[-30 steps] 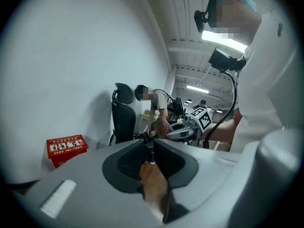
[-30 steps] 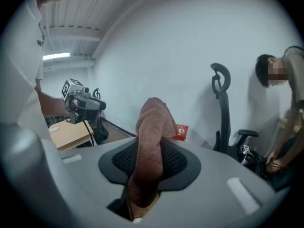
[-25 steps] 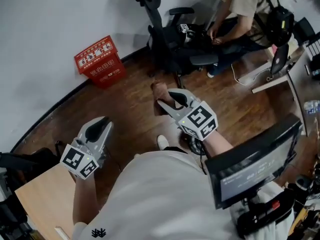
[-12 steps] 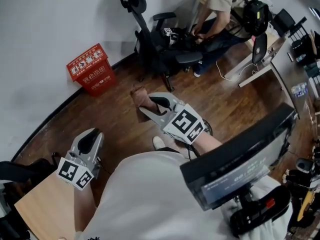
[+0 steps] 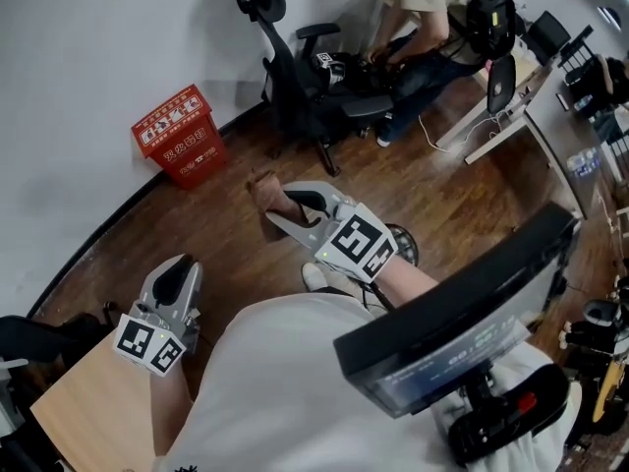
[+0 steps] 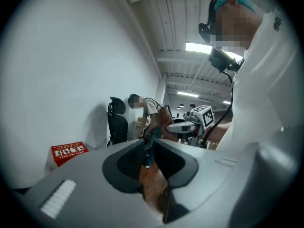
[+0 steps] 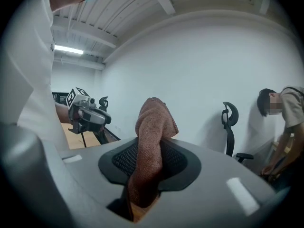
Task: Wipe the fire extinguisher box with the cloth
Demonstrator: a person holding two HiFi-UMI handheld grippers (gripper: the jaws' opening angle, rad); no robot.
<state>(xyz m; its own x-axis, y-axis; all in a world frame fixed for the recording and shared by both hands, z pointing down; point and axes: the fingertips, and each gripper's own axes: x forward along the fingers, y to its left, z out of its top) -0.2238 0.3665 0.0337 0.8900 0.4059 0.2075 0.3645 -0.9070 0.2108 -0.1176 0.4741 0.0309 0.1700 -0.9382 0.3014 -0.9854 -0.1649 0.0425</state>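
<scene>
The red fire extinguisher box (image 5: 178, 136) stands on the wooden floor against the white wall; it also shows at the lower left of the left gripper view (image 6: 69, 152). My right gripper (image 5: 271, 205) is shut on a brown cloth (image 5: 262, 185), held in the air to the right of the box and apart from it. The cloth (image 7: 153, 141) sticks up between the right jaws. My left gripper (image 5: 178, 271) hangs lower left, over the floor, jaws together with nothing in them. The left gripper view shows the right gripper (image 6: 178, 126) and cloth (image 6: 164, 119).
A black office chair (image 5: 292, 64) stands right of the box, with a seated person (image 5: 428, 8) and desks behind it. A dark monitor (image 5: 462, 308) is close at the lower right. A light wooden tabletop (image 5: 84, 406) lies at the lower left.
The right gripper with the cloth has shifted left, a little nearer the red box. The left gripper has dropped slightly and stays shut.
</scene>
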